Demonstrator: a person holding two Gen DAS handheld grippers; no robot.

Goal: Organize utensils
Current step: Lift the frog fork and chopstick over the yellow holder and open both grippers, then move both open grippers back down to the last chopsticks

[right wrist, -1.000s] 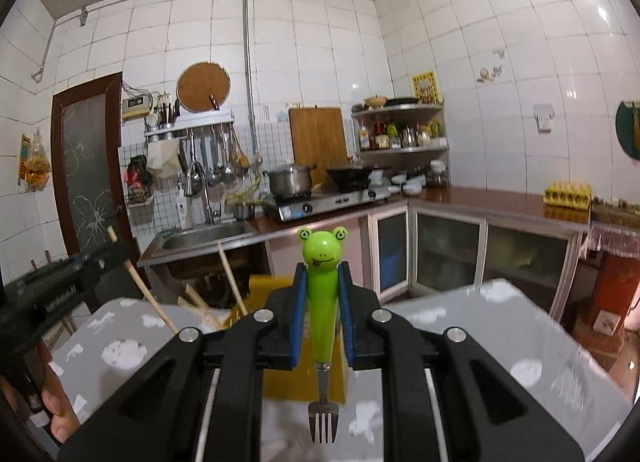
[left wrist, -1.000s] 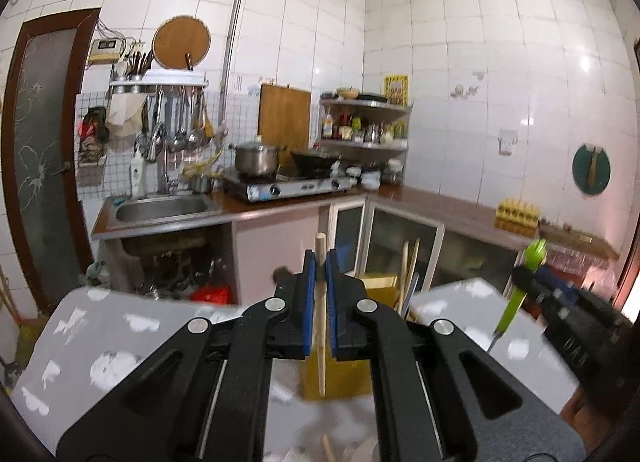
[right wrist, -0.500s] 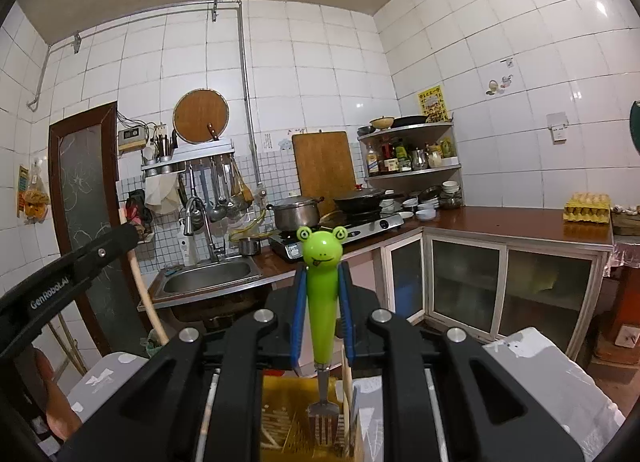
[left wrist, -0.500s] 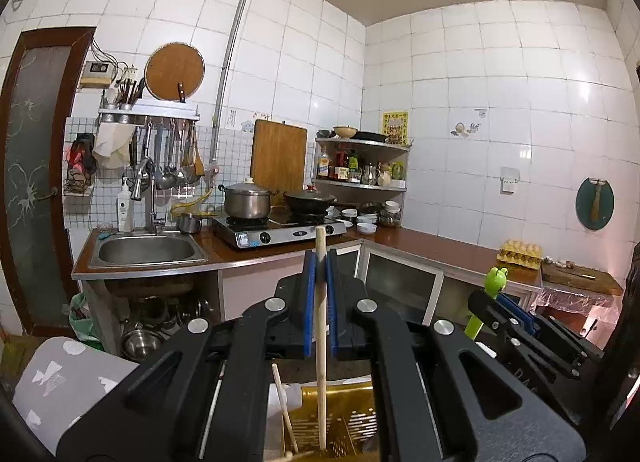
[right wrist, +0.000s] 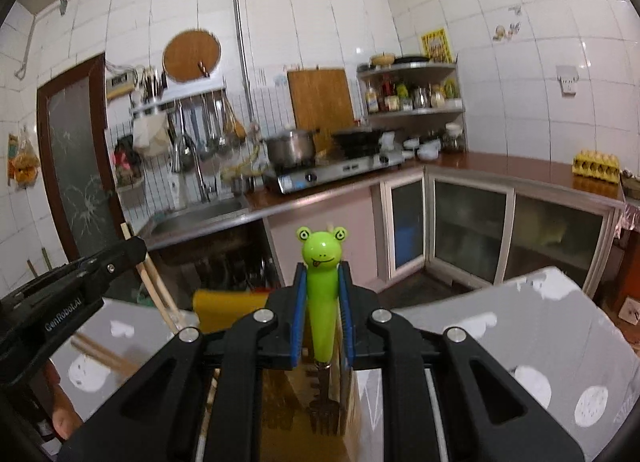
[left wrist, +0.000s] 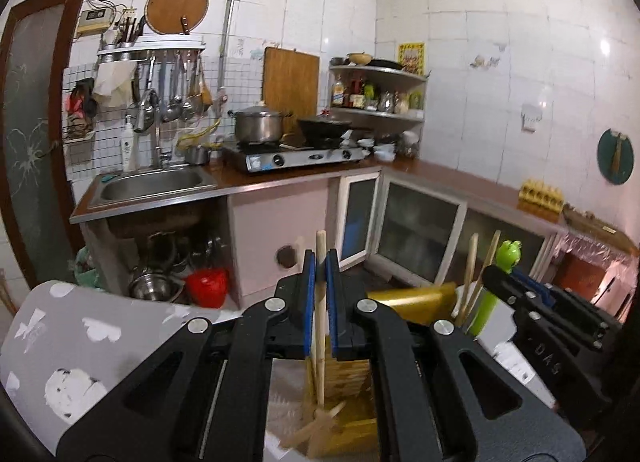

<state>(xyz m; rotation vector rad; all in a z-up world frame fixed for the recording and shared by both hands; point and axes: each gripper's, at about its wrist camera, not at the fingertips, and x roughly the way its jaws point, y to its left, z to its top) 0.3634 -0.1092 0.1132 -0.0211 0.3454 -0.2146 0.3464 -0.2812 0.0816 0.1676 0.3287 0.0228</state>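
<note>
chopstick upright between left gripper pads

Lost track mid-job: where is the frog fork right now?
In the right wrist view the frog fork stands upright, clamped in the right gripper, prongs down inside the yellow holder.

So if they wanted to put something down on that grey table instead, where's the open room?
The grey tablecloth lies bare to the right of the yellow utensil holder, out to its far edge. Another bare stretch shows to the holder's left. The middle is crowded: holder, chopsticks, loose sticks and both grippers.
</note>
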